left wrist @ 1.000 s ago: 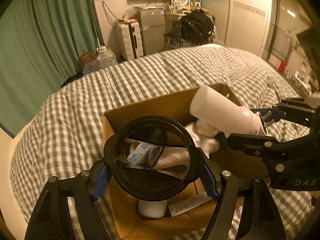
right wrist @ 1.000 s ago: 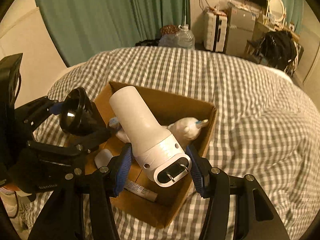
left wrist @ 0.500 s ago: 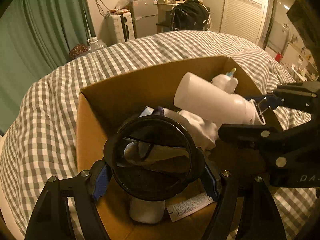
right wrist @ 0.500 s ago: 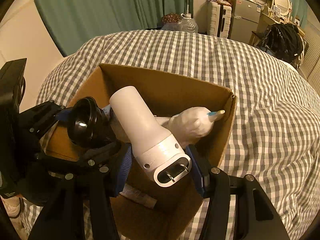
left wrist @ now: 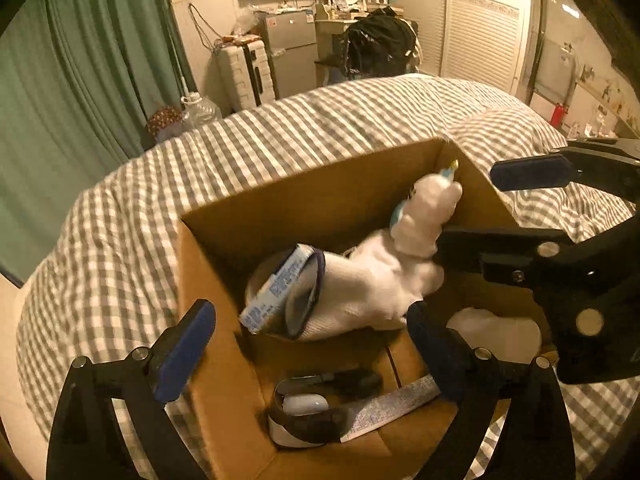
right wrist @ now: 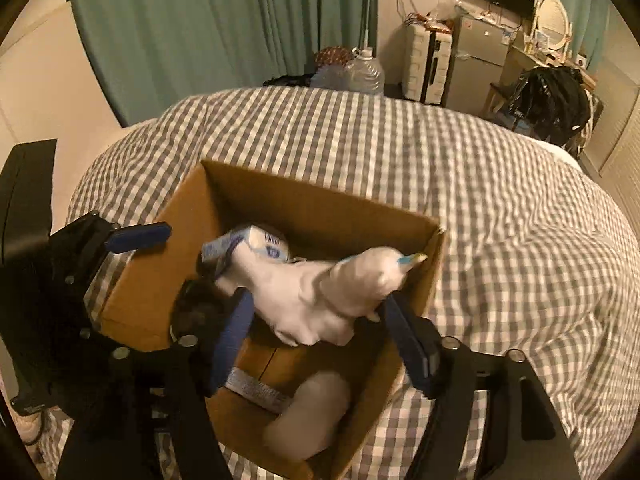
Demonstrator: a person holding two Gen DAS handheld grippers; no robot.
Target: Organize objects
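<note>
Both grippers, left [left wrist: 308,344] and right [right wrist: 320,340], hang over the cardboard box [right wrist: 316,204] on the checked bed [right wrist: 500,200], jaws spread wide and gripping nothing. The white bottle [right wrist: 312,420] lies blurred by the box's near right corner, its long axis running toward the far wall; the black ring [left wrist: 304,412] rests at the near left corner.

A home bedroom — a bed [right wrist: 500,208] under a grey gingham duvet, with green curtains [right wrist: 224,24], a white suitcase [right wrist: 426,66] and small fridge [right wrist: 476,68] beyond it — a vanity mirror [right wrist: 554,14] further right.
</note>
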